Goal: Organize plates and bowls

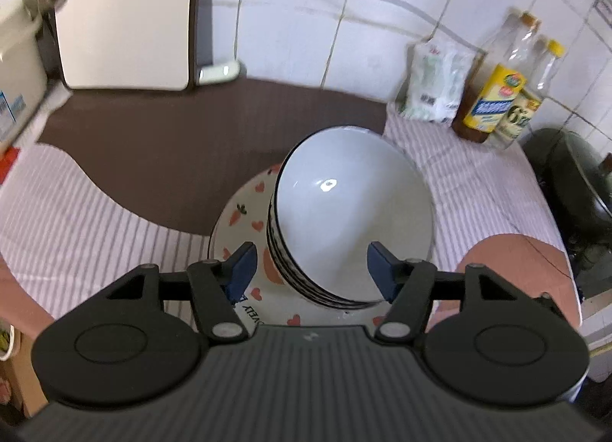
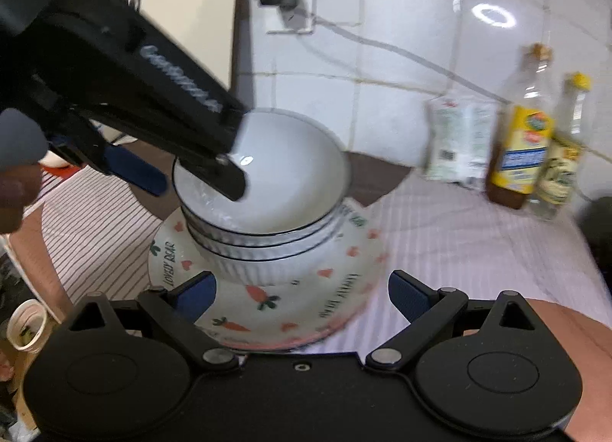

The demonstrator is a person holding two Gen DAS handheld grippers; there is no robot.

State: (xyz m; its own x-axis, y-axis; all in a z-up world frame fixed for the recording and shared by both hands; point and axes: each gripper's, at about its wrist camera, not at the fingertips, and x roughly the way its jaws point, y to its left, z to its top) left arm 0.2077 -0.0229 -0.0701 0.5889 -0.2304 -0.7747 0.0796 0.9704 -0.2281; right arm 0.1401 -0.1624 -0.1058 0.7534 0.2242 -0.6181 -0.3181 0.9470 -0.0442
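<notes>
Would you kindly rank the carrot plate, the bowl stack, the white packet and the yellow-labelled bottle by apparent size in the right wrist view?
1. carrot plate
2. bowl stack
3. yellow-labelled bottle and white packet: too alike to separate, and both stand farther back.

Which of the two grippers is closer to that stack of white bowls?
Left. The left gripper reaches over the bowls' rim, open, holding nothing. The right gripper sits lower, open around the carrot plate beneath them.
</notes>
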